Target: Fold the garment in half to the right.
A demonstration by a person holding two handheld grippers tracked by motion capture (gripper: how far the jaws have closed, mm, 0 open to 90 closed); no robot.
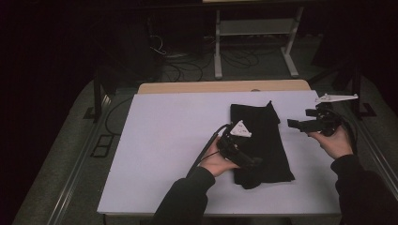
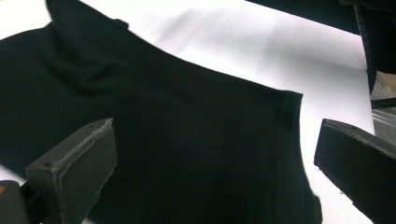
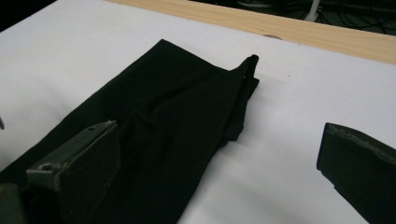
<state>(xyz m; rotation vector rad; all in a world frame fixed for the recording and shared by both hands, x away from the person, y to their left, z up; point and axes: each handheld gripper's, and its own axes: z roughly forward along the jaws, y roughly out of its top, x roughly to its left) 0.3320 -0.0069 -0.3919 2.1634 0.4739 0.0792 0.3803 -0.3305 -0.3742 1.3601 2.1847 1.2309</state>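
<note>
A black cloth (image 1: 263,136), folded into a long strip, lies on the white table cover (image 1: 159,145), right of centre. One far corner of the cloth (image 3: 250,60) stands up in a small peak. My left gripper (image 1: 253,162) hovers over the cloth's near half, open, with nothing between the jaws. In the left gripper view the open left gripper (image 2: 215,158) frames the cloth (image 2: 187,130) and its hemmed edge. My right gripper (image 1: 298,119) is held just right of the cloth, pointing left, also open. The right gripper view has the open right gripper (image 3: 219,158) above the cloth (image 3: 177,121).
A wooden table edge (image 1: 220,86) runs along the far side of the white cover. Beyond it, a pale metal stand (image 1: 253,28) and loose cables (image 1: 187,68) sit on the dark floor. The left half of the cover is bare.
</note>
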